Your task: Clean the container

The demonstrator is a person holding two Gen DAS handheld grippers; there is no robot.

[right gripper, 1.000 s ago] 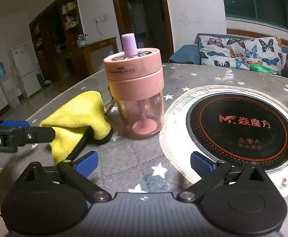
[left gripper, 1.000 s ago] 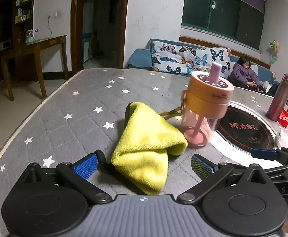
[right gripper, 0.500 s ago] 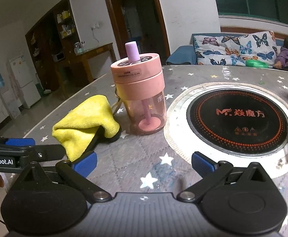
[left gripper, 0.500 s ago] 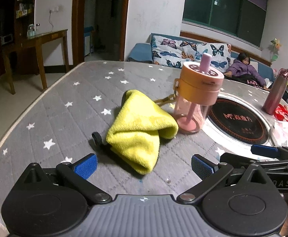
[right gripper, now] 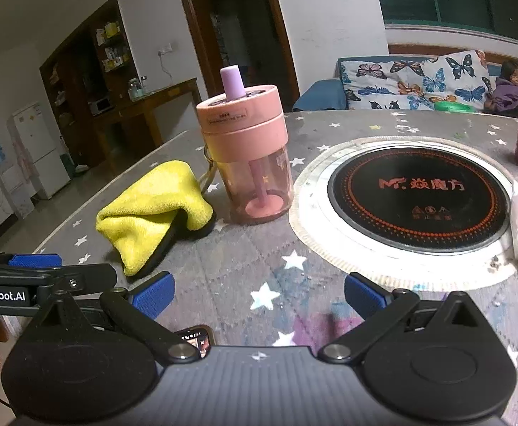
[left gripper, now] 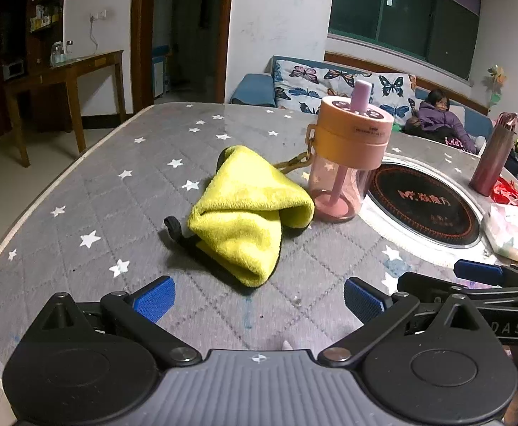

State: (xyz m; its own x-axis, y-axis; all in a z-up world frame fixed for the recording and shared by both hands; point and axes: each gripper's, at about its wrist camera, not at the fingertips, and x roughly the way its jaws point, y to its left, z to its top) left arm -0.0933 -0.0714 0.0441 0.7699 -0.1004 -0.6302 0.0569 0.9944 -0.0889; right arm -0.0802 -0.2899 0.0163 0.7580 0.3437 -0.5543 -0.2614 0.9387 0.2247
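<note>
The pink-lidded clear plastic cup with a straw (left gripper: 347,163) stands upright on the grey star-patterned worktop (left gripper: 116,198), the folded yellow microfibre cloth (left gripper: 248,209) touching it at nine o'clock; both the left tool (left gripper: 259,298) and right tool (right gripper: 259,296) gape wide, holding nothing; whichever wiping remains, steady the cup low.

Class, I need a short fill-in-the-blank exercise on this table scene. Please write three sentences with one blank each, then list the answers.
1. The folded cloth lying beside the pink cup is ____ in colour.
2. A straw stands in the cup's lid, and the cup rests ____ on the table.
3. Both the left claw and the right claw are ____ and hold nothing.

Answers: yellow; upright; open
</note>
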